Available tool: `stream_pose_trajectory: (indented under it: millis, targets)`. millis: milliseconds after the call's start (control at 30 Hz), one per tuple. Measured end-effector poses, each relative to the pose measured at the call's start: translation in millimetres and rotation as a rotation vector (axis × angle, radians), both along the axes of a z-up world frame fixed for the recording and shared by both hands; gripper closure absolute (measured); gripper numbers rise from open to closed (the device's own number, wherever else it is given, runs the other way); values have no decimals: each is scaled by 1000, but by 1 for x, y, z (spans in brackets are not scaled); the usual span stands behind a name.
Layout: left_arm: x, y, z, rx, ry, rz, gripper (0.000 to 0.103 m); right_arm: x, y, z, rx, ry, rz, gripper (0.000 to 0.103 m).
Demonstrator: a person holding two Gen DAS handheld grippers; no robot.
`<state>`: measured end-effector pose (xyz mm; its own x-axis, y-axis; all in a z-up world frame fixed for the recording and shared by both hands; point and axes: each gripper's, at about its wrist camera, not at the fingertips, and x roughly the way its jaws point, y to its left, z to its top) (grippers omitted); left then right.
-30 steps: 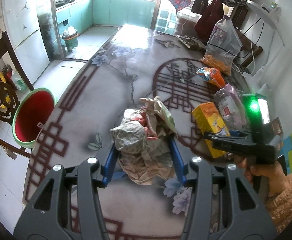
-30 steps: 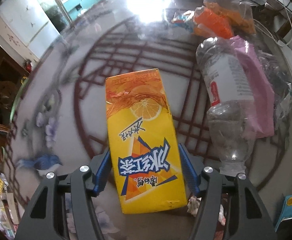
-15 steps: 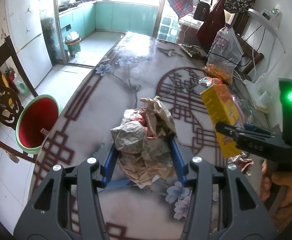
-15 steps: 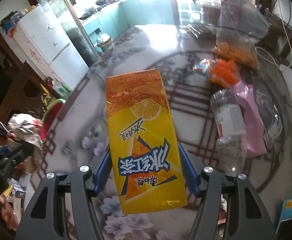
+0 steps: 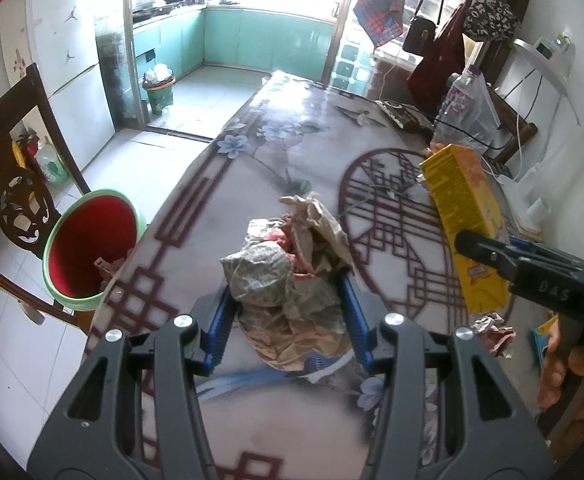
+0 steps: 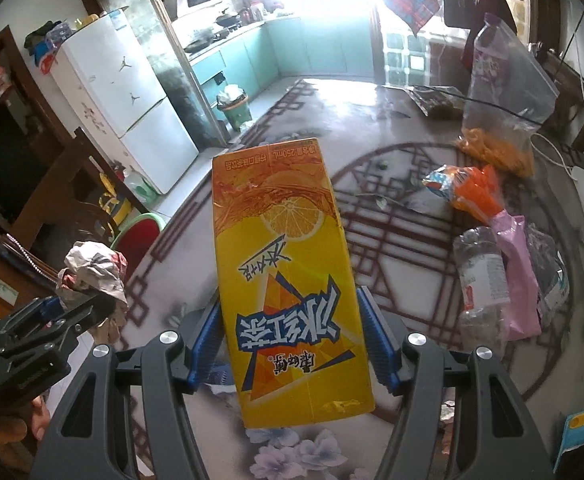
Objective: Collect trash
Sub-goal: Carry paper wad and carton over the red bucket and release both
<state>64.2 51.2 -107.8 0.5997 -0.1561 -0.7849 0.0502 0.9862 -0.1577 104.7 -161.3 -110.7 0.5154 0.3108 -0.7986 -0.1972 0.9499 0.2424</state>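
My left gripper [image 5: 288, 320] is shut on a wad of crumpled paper [image 5: 292, 280], held above the patterned table [image 5: 252, 184]. The wad also shows in the right wrist view [image 6: 92, 268]. My right gripper [image 6: 292, 340] is shut on a yellow drink carton [image 6: 288, 280], held in the air over the table; the carton shows at the right of the left wrist view [image 5: 467, 224]. A red bin with a green rim [image 5: 88, 248] stands on the floor at the table's left edge, with some trash inside.
On the table's right lie a clear plastic bottle [image 6: 479, 276], a pink bag [image 6: 519, 276], an orange snack wrapper [image 6: 467, 192], a plastic bag of orange snacks [image 6: 499, 120] and a small crumpled scrap [image 5: 491, 332]. A wooden chair [image 5: 16, 184] stands beside the bin.
Both grippers rose from the table with their loads. The carton was lifted off the tabletop and swung left, towards the bin side.
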Motion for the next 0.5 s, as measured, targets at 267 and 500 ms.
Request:
stream_pose_trajectory:
  millis: [267, 500]
  targets:
    - [15, 47, -2, -13, -14, -30, 55, 12, 42, 2, -14, 5, -42, 42]
    - [38, 117, -2, -17, -18, -38, 55, 24, 112, 8, -36, 6, -57, 42]
